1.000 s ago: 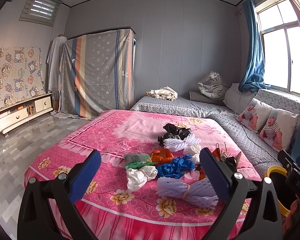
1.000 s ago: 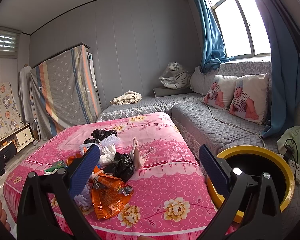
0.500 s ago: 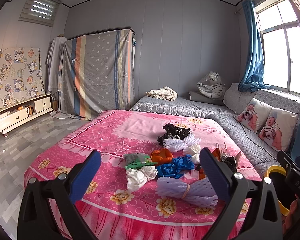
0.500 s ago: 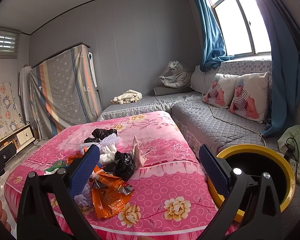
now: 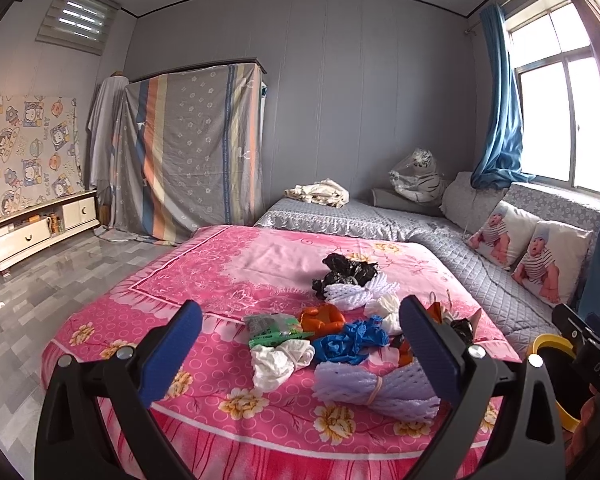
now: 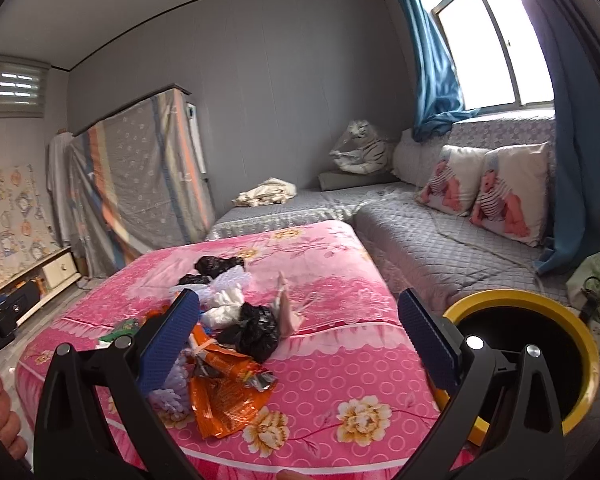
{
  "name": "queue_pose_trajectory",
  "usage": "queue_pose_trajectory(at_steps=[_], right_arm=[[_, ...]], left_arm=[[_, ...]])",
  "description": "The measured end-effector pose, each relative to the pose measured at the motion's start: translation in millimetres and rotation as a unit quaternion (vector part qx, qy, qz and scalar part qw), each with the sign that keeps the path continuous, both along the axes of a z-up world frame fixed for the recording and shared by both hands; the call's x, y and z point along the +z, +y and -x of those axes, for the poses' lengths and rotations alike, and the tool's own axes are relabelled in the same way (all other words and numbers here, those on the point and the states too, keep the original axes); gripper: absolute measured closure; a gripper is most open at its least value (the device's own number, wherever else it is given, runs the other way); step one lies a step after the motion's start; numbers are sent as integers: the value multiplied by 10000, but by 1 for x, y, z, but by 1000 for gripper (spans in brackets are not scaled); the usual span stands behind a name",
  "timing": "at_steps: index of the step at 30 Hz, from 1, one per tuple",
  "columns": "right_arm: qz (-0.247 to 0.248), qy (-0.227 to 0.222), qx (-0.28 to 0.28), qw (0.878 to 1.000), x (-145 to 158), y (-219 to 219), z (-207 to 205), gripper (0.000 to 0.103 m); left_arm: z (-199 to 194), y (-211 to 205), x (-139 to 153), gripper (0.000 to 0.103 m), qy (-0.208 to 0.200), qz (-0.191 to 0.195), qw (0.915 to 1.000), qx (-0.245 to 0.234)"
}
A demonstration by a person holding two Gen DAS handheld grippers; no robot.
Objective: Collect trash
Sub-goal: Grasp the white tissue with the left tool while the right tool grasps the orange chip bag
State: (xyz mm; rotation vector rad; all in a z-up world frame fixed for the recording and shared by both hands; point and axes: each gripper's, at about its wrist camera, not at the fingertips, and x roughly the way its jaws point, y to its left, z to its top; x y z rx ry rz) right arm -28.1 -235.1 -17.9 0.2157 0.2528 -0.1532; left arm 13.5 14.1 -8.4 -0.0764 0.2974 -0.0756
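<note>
On pink bed [image 5: 228, 276]: trash pile [image 5: 340, 332] (yellow-rimmed bin [image 6: 540, 300] beside); both grippers' jaws spread, empty.

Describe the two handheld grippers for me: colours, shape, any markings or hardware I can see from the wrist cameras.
Both look identical. The left gripper and right gripper each have two black plastic arms with triangular cut-outs, silver screw heads at the joints, and flat blue pads with a ribbed texture on the fingers. No cables show. In the left wrist view the other unit's black body carries white lettering, "DAS".

Trash heap [image 5: 352, 320] (crumpled) on bed [image 5: 204, 280]
</note>
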Motion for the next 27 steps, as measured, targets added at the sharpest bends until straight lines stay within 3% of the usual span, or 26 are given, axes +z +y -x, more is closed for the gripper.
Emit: queue_pose_trajectory(at_steps=[7, 9, 12, 16, 20, 27], right_arm=[[-13, 5, 667, 9978, -4, 0, -12, 8], [-29, 196, 896, 9958, -11, 2, -20, 8], [88, 653, 1337, 9888, -24, 7, -35, 8], [513, 895, 1850, 9773, -34, 20, -41, 8], [825, 1020, 2096, 9690, -38, 27, -46, 8], [1093, 1287, 2622, 9501, -44, 32, -64, 8]], left_arm=[[-33, 32, -13, 8, 432, 475, 9979, -7], [-42, 41, -20, 8, 584, 536, 9968, -71], [-52, 47, -30, 8, 849, 370, 9953, -284], [-56, 37, -42, 8, 1049, -469, 9919, -541], [-69, 46, -56, 8, 1480, -250, 9839, -970], [-101, 49, -75, 8, 2032, -255, 9738, -993]])
